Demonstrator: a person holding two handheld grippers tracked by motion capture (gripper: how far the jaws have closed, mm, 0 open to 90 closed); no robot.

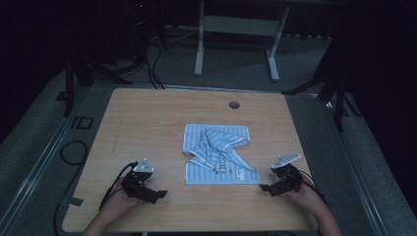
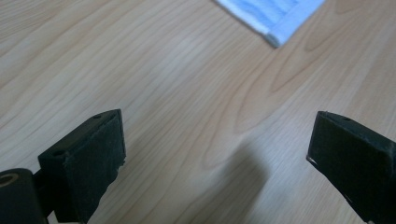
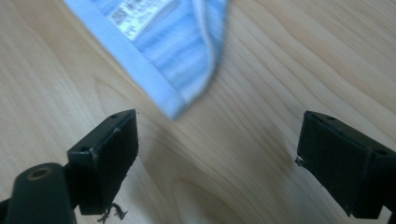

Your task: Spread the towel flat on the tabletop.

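Right, you've got both tools parked low on the light wooden table (image 1: 147, 113), and the blue-and-white striped cloth garment (image 1: 219, 155) lies rumpled between them, ahead of each gripper and a little inward. Your left gripper (image 1: 156, 194) has its jaws spread wide with nothing but bare wood between them; in the left gripper view one hemmed corner of the garment (image 2: 280, 28) sits well ahead and off to the right of the jaws. Your right gripper (image 1: 265, 188) is just as released, jaws wide apart and empty, and the near corner of the garment (image 3: 175, 109) lies close in front of them, nearer the left-hand jaw, not touching. That fabric looks soft, light and floppy, so expect it to drape and drag rather than hold shape; I'd pinch it at the doubled white hem on a corner, where there's some thickness to bite. The right gripper view gives you the printed white label (image 3: 133, 14) near the hem, which is barely a fleck from above. The high view, in turn, gives you the whole lay: top folded over in a bunched ridge, lower panel flat.
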